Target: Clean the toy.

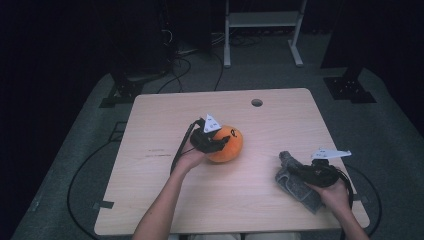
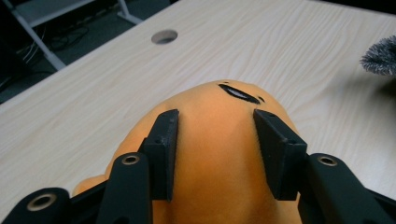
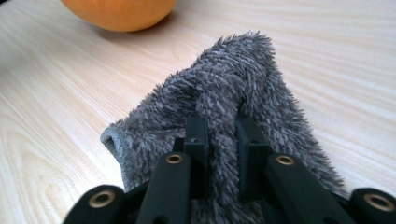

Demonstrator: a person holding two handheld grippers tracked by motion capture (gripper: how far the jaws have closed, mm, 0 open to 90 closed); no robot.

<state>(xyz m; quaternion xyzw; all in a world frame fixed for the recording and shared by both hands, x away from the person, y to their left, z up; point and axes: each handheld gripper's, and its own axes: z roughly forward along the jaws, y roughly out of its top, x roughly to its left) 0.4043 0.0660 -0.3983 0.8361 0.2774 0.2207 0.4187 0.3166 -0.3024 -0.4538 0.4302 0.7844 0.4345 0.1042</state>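
Right tongs (image 3: 219, 140) pinch grey fleece (image 3: 219, 93); left tongs (image 2: 215, 140) clamp orange plush (image 2: 215, 154).

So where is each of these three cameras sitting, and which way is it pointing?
High view: above the person's side, looking forward and down at the table; both forearms show, with the left gripper and the right gripper.
Left gripper view: rides the left gripper, looking along its black jaws, closed on the orange plush toy.
Right gripper view: rides the right gripper, jaws pinching the grey fuzzy cloth.
Shared: all three show the toy and the cloth.
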